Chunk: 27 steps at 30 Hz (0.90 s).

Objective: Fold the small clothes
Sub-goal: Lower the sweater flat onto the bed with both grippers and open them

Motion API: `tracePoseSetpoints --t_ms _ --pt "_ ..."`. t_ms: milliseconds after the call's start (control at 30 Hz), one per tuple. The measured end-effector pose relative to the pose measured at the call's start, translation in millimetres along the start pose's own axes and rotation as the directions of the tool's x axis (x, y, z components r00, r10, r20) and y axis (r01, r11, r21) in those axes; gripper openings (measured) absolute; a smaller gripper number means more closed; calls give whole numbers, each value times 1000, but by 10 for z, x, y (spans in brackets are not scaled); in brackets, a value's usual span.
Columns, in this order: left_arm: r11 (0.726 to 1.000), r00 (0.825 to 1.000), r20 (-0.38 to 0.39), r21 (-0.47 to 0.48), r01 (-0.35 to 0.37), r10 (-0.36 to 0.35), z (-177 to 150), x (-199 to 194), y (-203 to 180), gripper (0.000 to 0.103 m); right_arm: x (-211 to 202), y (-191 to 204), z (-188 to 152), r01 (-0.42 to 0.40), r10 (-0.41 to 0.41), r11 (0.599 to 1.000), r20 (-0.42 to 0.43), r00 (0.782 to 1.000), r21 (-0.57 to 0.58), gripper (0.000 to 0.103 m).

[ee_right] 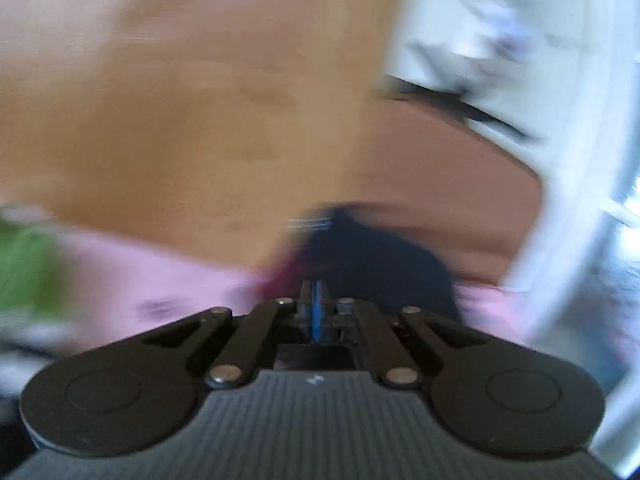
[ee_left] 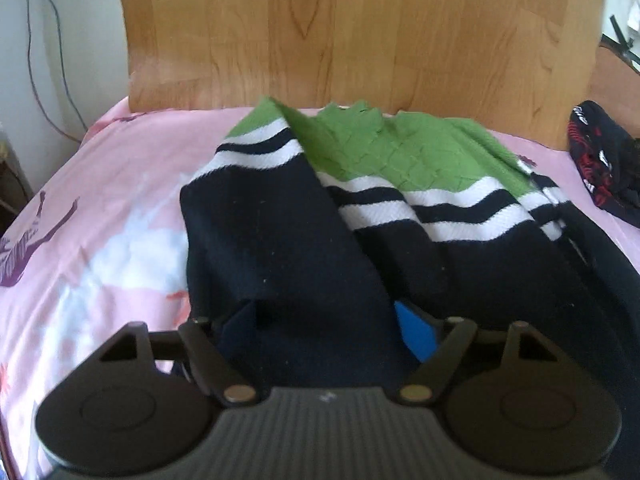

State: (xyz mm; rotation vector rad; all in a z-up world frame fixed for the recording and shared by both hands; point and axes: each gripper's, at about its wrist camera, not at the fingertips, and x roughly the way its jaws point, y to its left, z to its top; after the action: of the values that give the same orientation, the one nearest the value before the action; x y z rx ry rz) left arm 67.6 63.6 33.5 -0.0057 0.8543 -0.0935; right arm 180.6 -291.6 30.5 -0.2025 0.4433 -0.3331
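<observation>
Left wrist view: the left gripper [ee_left: 326, 322] stood wide open over the sweater's [ee_left: 304, 248] navy hem, which lay between its fingers, pads not pressing. The sweater sprawled on the pink sheet [ee_left: 120, 184] toward the headboard [ee_left: 360, 32]. The right gripper [ee_right: 316, 304] was closed, empty.

Right wrist view motion-blurred; dark garment [ee_right: 372, 256] ahead, perhaps clothing; left gripper [ee_left: 320, 320] fingertips hidden under sweater [ee_left: 304, 240].
</observation>
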Motion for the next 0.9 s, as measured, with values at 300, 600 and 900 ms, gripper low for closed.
tracePoseSetpoints --t_ms 300,600,900 --pt "994 994 36 47 -101 99 -91 46 -123 49 -226 289 -96 -557 580 810 -106 808 185 61" --pt "996 996 68 -59 -62 66 12 -207 220 19 98 668 -84 -558 596 803 -234 768 212 10" --pt "965 975 80 -182 -191 208 311 -175 836 15 433 662 96 -184 179 983 -139 974 -25 16"
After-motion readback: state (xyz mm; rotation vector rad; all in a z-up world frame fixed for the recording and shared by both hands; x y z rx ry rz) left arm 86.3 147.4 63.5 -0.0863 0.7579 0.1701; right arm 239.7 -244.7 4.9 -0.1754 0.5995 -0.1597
